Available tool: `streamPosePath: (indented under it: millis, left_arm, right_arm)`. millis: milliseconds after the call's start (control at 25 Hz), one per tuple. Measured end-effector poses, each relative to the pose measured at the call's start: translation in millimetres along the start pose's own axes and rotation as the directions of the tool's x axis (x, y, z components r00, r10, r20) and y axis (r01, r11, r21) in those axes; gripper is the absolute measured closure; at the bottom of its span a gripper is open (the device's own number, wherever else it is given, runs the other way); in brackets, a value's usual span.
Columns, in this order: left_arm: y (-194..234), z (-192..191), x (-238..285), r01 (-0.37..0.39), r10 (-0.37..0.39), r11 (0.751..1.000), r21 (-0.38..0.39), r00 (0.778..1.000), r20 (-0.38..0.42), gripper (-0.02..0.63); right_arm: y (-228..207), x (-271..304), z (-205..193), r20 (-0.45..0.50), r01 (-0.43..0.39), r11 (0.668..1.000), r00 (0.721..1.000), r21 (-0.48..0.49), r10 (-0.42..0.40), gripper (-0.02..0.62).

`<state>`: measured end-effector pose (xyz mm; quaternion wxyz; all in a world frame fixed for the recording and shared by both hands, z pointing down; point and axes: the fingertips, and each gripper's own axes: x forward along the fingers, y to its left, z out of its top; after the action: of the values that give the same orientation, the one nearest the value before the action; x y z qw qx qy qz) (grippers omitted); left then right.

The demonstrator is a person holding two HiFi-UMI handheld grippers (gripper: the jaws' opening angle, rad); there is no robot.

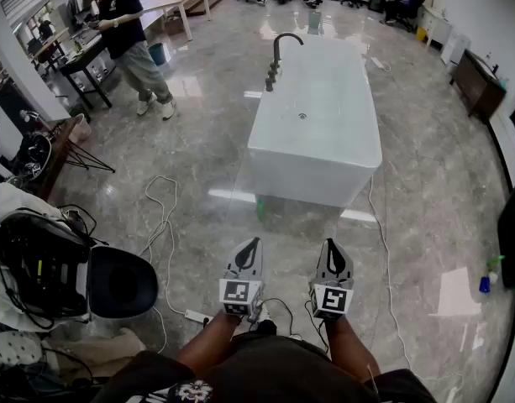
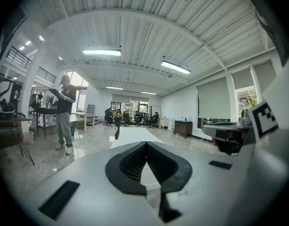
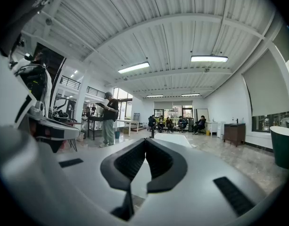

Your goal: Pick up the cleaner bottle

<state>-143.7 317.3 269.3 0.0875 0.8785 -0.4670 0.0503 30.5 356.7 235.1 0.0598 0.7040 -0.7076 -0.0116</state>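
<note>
Both grippers are held side by side just in front of the person's body and point level toward a white bathtub [image 1: 317,116]. My left gripper [image 1: 254,243] is shut, its black jaws meeting at the tips [image 2: 145,143] with nothing between them. My right gripper [image 1: 331,243] is shut too and holds nothing [image 3: 145,140]. A small green bottle [image 1: 259,207] stands on the floor at the tub's near left corner, well ahead of both grippers. A second bottle, green and blue [image 1: 488,274], stands on the floor at the far right. I cannot tell which one is the cleaner.
White cables [image 1: 160,217] trail over the grey marble floor. A black chair [image 1: 121,281] and cluttered gear sit at the left. A person [image 1: 127,36] stands at the far left by a table; more people sit at the back. A dark faucet [image 1: 277,57] rises at the tub's far end.
</note>
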Motion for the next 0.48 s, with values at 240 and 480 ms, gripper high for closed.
streamPosePath:
  millis: [240, 480]
  left_arm:
    - [33, 22, 29, 0.01, -0.01, 1.0, 0.001, 1.0, 0.02, 0.6]
    - [55, 33, 58, 0.044, -0.044, 0.999, 0.0, 0.999, 0.021, 0.6]
  right_arm:
    - [12, 45, 7, 0.011, 0.022, 1.0, 1.0, -0.006, -0.022, 0.578]
    - [16, 80, 7, 0.007, 0.042, 0.999, 0.999, -0.019, -0.042, 0.578]
